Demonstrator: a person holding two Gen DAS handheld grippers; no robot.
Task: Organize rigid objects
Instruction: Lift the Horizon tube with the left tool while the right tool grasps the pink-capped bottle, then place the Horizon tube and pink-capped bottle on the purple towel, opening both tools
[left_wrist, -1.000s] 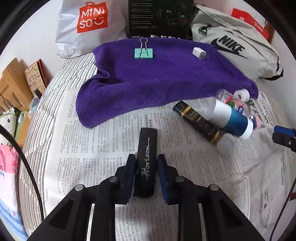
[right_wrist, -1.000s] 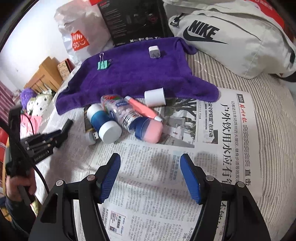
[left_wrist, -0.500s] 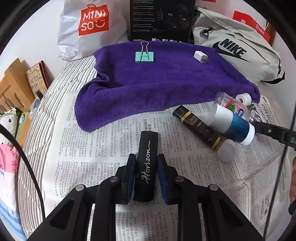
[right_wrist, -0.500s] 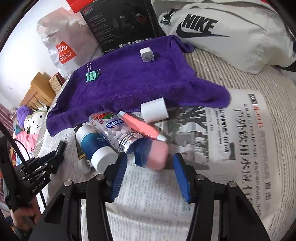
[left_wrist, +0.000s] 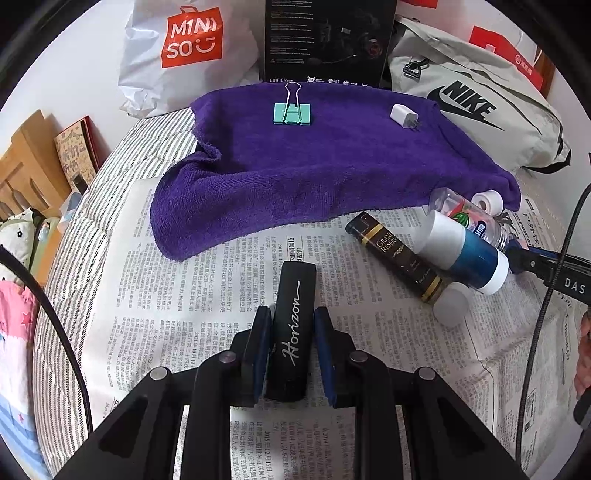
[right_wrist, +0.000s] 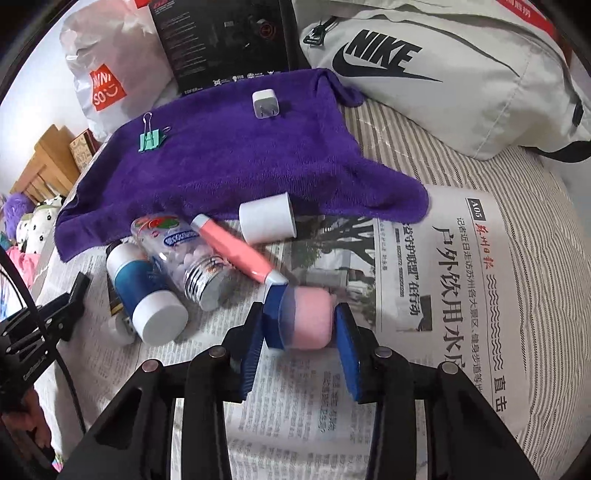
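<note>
Covering a striped bed (right_wrist: 424, 147), newspaper (left_wrist: 184, 314) and a purple towel (left_wrist: 314, 166) hold clutter; the left gripper (left_wrist: 291, 325) clamps a black case (left_wrist: 293, 325); the right gripper (right_wrist: 301, 325), jaws just narrowing, pinches a pink bottle (right_wrist: 308, 321); bags line the wall.

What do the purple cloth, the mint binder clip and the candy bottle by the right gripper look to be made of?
Purple cloth: terry or microfibre towelling, going by its matte, fuzzy, looped pile and soft folds.
Mint binder clip: painted sheet metal with bare wire handles, probably steel; the loops glint.
Candy bottle: clear plastic, probably; the candies show through, and its ribbed cap looks silvery.
</note>
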